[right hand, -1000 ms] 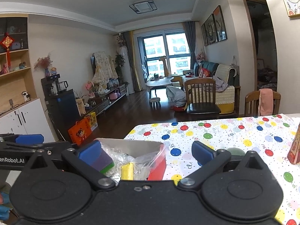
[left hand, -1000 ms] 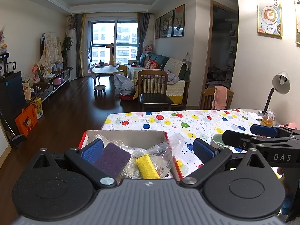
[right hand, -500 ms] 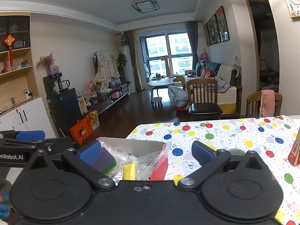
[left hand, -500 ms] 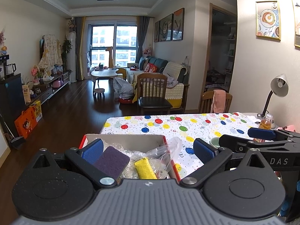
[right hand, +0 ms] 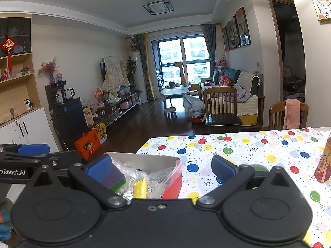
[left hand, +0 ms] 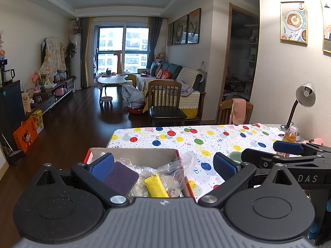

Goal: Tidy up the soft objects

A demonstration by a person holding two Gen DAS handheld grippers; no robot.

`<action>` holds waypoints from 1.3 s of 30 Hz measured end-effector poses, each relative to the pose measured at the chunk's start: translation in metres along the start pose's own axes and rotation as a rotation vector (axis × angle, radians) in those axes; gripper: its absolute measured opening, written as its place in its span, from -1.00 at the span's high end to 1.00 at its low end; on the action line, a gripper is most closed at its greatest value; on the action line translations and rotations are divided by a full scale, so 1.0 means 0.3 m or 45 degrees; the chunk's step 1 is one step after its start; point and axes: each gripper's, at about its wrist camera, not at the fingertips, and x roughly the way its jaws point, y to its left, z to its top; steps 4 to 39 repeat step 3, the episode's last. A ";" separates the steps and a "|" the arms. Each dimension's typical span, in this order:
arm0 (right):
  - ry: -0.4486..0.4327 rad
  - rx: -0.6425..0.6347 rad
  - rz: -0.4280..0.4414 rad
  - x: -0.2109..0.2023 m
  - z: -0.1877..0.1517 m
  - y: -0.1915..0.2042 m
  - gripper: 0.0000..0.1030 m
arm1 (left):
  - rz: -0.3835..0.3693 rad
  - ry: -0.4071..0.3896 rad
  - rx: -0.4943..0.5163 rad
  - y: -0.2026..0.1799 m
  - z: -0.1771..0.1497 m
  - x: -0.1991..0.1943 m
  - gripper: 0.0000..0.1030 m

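Both tools are held wide apart, empty: the left tool and the right tool. Just beyond, at lower centre, a purple sponge and yellow cloth are seen inside the box on the balloon-patterned bench.

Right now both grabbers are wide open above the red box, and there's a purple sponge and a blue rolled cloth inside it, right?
Almost. The rolled cloth is yellow, not blue; both wrist views show it. The rest holds: the left gripper and right gripper are wide open above the red box, with the purple sponge inside.
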 end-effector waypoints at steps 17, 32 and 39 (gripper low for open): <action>-0.004 -0.001 -0.009 -0.004 0.007 -0.022 -1.00 | -0.010 0.001 0.002 -0.008 0.002 0.001 -0.99; -0.004 -0.001 -0.009 -0.004 0.007 -0.022 -1.00 | -0.010 0.001 0.002 -0.008 0.002 0.001 -0.99; -0.004 -0.001 -0.009 -0.004 0.007 -0.022 -1.00 | -0.010 0.001 0.002 -0.008 0.002 0.001 -0.99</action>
